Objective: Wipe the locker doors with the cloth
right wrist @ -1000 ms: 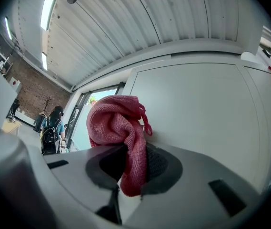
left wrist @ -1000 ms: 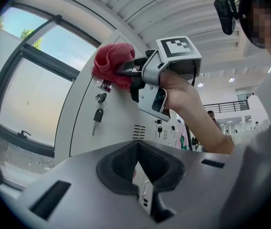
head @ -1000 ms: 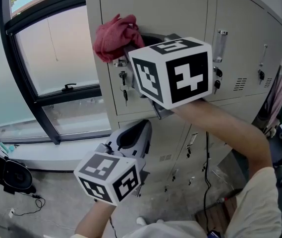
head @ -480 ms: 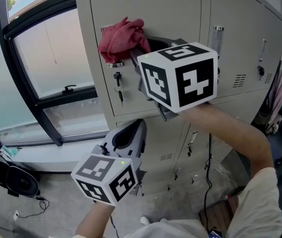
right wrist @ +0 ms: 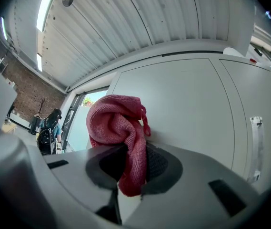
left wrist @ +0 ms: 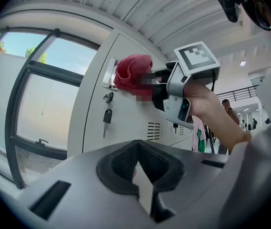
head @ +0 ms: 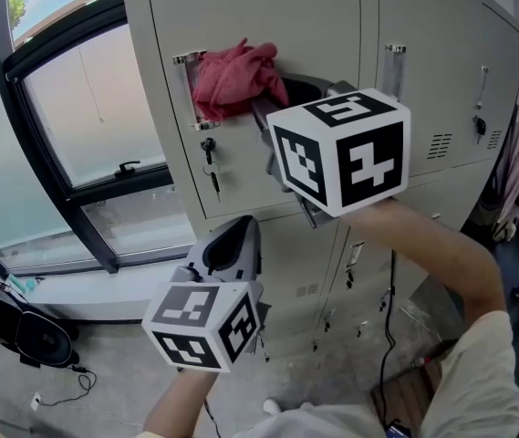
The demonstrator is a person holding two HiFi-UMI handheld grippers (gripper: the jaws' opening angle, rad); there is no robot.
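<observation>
The right gripper (right wrist: 130, 168), clamped on the cloth (head: 232, 76), presses it against one upper locker door (head: 268, 16); the other doors likely await wiping, and the left gripper (left wrist: 137, 168) is closed and empty.

Cloth (right wrist: 121, 128) is pinkish-red, locker doors (head: 241, 7) pale beige, window frame (head: 95, 240) black; left gripper (left wrist: 137, 168) and right gripper (right wrist: 130, 168) are grey, cubes black-and-white patterned

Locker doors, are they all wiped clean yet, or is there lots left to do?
Done: hard to say, because no door shows wipe marks. In hand: the right claw is shut on the red cloth and holds it against the top door, beside its handle. The left claw is shut and empty, lower down. Left: probably the neighbouring door and the lower doors.
</observation>
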